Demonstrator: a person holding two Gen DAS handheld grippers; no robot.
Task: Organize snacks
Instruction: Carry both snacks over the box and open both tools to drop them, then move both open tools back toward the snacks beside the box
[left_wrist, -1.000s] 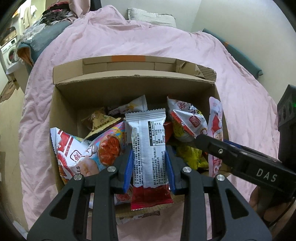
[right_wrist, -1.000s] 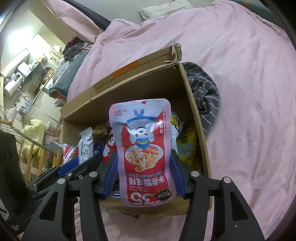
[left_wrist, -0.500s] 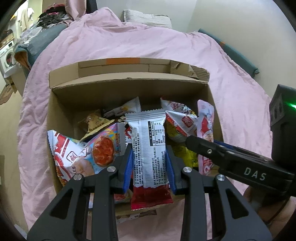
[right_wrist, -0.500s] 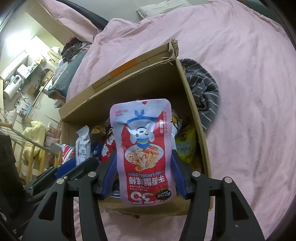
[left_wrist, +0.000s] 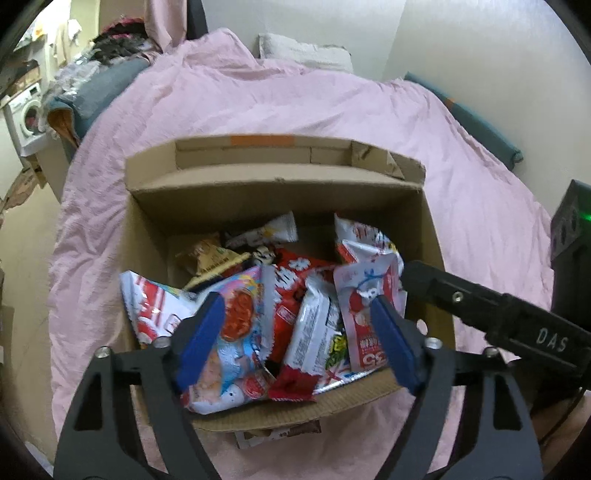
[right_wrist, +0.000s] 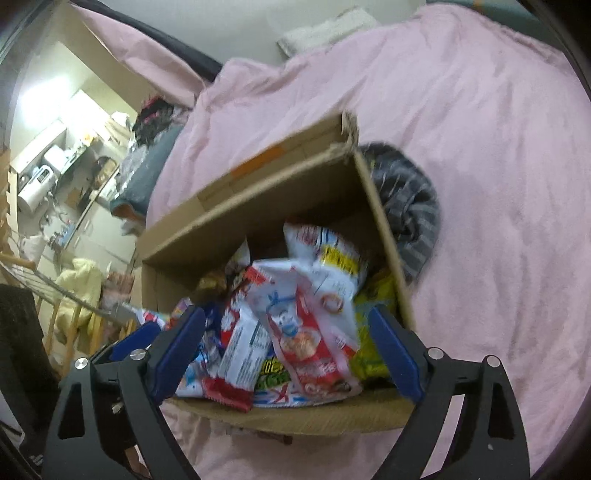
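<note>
Left gripper (left_wrist: 295, 332): fingers spread, holding nothing.
Right gripper (right_wrist: 288, 347): fingers spread, holding nothing.
White-and-red bar (left_wrist: 310, 339): lying in cardboard box (left_wrist: 273, 192), near edge.
Pink pouch (left_wrist: 365, 317): in box, right of bar.
Box: on pink bedspread (left_wrist: 258, 99).

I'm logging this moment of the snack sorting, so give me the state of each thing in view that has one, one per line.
left gripper: open, empty, over the box.
right gripper: open, empty, over the box.
cardboard box: open-topped, flaps up, heaped with snacks.
silver-and-red packet: lying loose in the box, against the near wall.
pink crab-stick pouch: lying loose on the pile, beside the packet.
striped cloth: crumpled against the box's outer wall.
</note>
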